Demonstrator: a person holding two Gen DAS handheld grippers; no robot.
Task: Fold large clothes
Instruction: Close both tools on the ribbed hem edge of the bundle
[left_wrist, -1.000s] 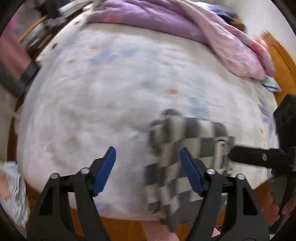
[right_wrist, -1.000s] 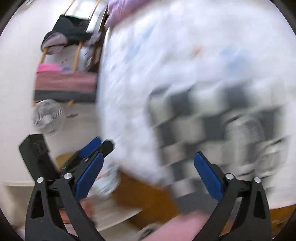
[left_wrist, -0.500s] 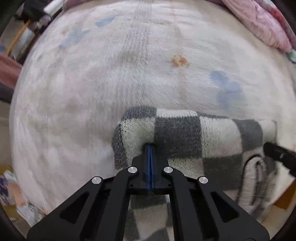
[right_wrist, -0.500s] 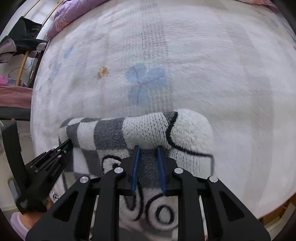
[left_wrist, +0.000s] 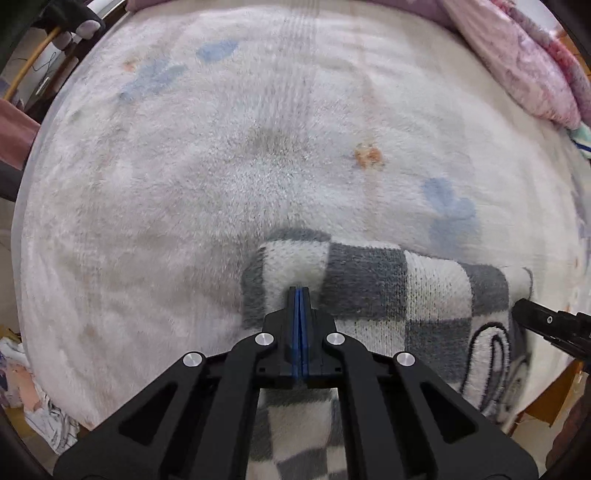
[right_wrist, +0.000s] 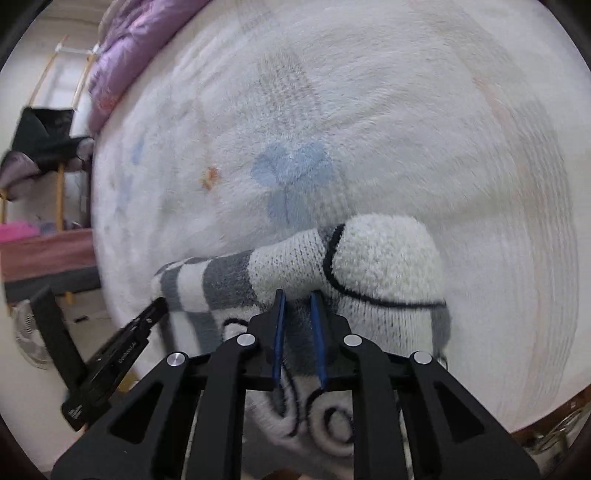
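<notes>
White fleece bedding (left_wrist: 221, 192) with faint blue and orange prints fills both views. On it, low and centre, lies the grey-and-white checked knit garment (left_wrist: 413, 295), its lower part draping off the bed's edge and hidden behind the gripper frames. Left gripper (left_wrist: 299, 295) pinches its left end, jaws pressed nearly together; right gripper (right_wrist: 297, 301) has just been closing, jaws narrowly apart on a fold. Pink quilt (left_wrist: 517, 62) upper right, cut off

My sweater (left_wrist: 388, 291) is soft, fuzzy knit cloth in grey and white squares. The blanket (left_wrist: 221, 166) under it is white and fluffy. My left tongs (left_wrist: 299, 295) are matt black plastic with shiny metal pins and smooth blue pads (right_wrist: 279, 332).
</notes>
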